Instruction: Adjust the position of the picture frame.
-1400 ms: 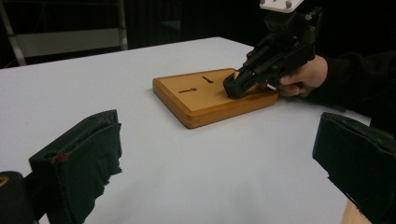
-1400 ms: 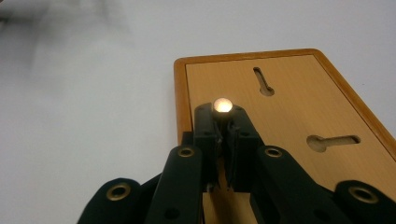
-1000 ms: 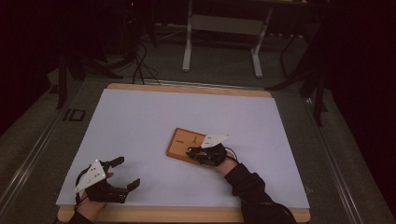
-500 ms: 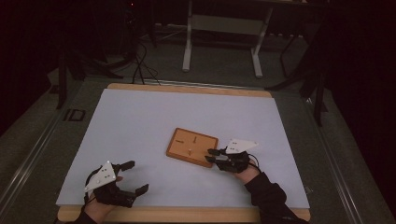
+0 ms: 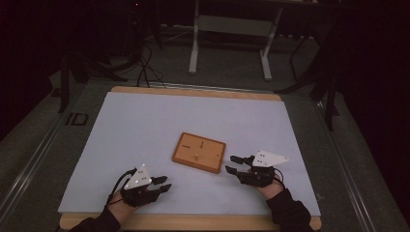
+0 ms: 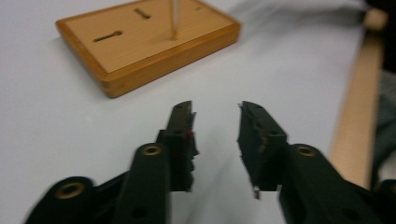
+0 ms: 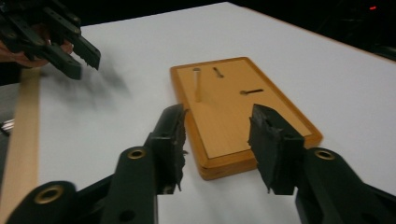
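Note:
A small wooden board (image 5: 198,152) lies on the white table cover, right of centre. A thin light peg (image 5: 197,157) stands upright in it, beside two dark slots (image 7: 251,92). My right gripper (image 5: 232,164) hovers just right of the board, open and holding nothing; in the right gripper view its jaws (image 7: 217,121) frame the near end of the board (image 7: 238,112) and the peg (image 7: 197,84). My left gripper (image 5: 163,183) is open and holding nothing, near the front edge and left of the board. In the left gripper view, its jaws (image 6: 215,112) point at the board (image 6: 144,42).
The white cover (image 5: 145,125) spreads over a wooden tabletop whose front edge (image 5: 193,222) shows as a tan strip. The left gripper (image 7: 60,37) appears far off in the right gripper view. Metal stand legs (image 5: 227,43) and cables lie on the dark floor behind.
My right gripper has drawn back from over the board to its right side, jaws open. My left gripper has shifted right along the front edge, toward the board.

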